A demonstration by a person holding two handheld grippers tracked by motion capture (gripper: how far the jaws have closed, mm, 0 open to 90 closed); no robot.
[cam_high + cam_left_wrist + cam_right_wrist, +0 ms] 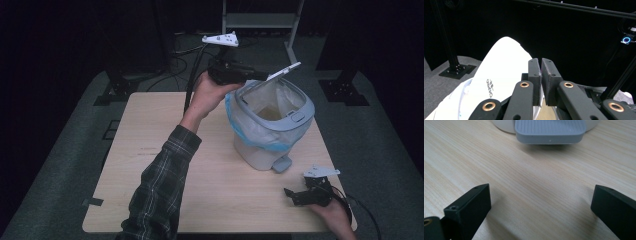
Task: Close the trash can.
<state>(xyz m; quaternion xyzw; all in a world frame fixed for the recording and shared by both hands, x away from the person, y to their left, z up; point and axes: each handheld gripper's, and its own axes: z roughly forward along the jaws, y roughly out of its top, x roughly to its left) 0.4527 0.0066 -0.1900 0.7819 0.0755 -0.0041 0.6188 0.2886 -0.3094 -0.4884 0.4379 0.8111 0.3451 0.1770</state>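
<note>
High view: bin [270, 135] stands right of centre on the worktop [160, 150]; left gripper [265, 76] pinches the raised lid [282, 72] at its far rim. Left gripper view: jaws pressed on the lid's [499, 72] edge. Right gripper view: right gripper [541, 205] spread, idle near the pedal [550, 131]. Advice: swing the lid along its hinge arc with a steady grip.

Smooth white plastic bin [260, 145] on a matt pale wood table [210, 185].
</note>
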